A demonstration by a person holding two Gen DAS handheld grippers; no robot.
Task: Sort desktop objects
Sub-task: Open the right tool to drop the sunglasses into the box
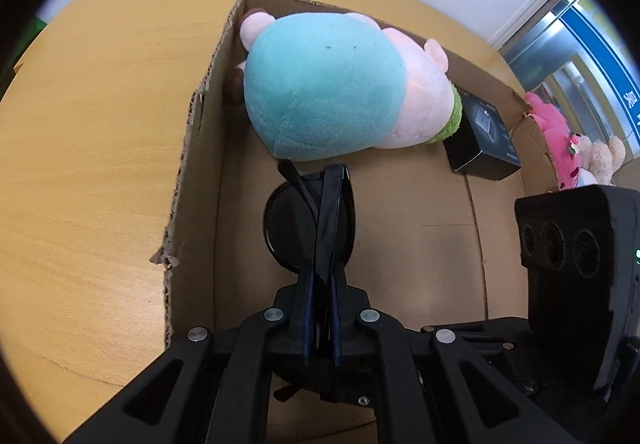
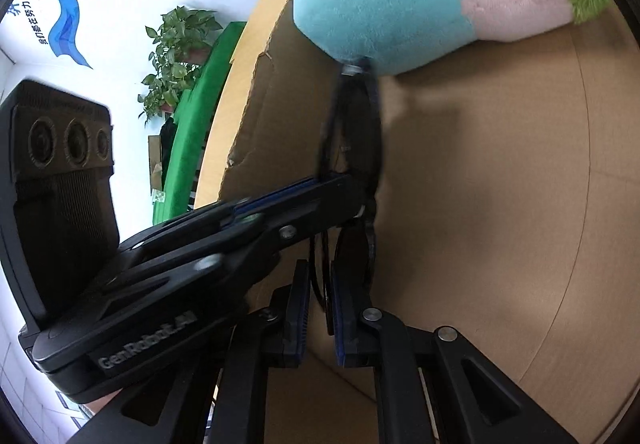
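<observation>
Left gripper [image 1: 320,308] clamps folded black sunglasses [image 1: 310,220] over brown cardboard box [image 1: 200,148]; right gripper [image 2: 320,320] also pinches them. Lower gently, release clear of teal-pink plush toy [image 1: 328,88].

This looks like an office: a wooden desk [image 1: 100,164] left of the tongs, a wall poster [image 2: 60,4] with Chinese text, and a potted plant [image 2: 176,52] behind.

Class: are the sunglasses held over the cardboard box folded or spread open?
Folded: the sunglasses show their temple arms lying across the lenses, pinched in the left gripper above the box.
</observation>
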